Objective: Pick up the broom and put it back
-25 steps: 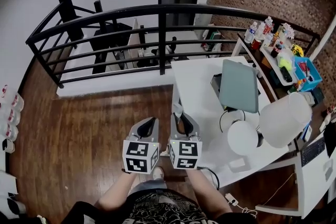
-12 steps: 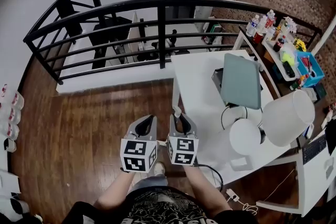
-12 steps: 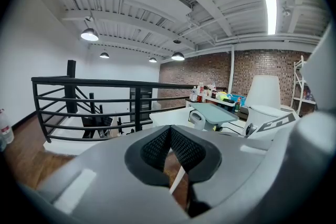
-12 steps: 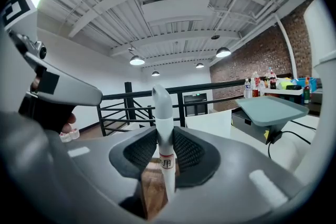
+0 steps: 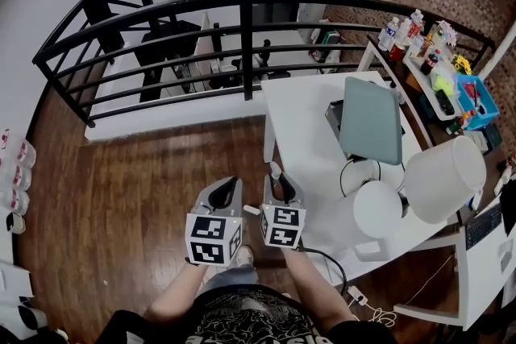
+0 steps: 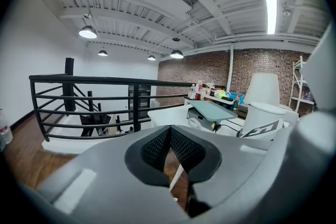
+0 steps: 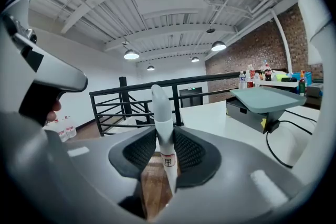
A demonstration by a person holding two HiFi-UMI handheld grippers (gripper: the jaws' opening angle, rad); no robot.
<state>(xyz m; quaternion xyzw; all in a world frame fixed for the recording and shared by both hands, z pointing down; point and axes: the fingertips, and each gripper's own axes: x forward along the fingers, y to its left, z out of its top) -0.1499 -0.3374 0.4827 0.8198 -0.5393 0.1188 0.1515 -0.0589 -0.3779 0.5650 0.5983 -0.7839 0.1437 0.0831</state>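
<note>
Wooden floor (image 5: 121,197) fills the scene beneath a person's arms. Right gripper (image 7: 165,136) clasps the white broom handle (image 7: 160,107) upright between its pads, jaws just easing apart. Left gripper (image 6: 170,132), just beside it, is closed and empty. White table (image 5: 302,133) stands right, black railing (image 5: 242,12) beyond.

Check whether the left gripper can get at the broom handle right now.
Probably yes. The broom handle stands between the right gripper's jaws, which have just been opening, close beside the left gripper with nothing between. The left jaws are together, though.
</note>
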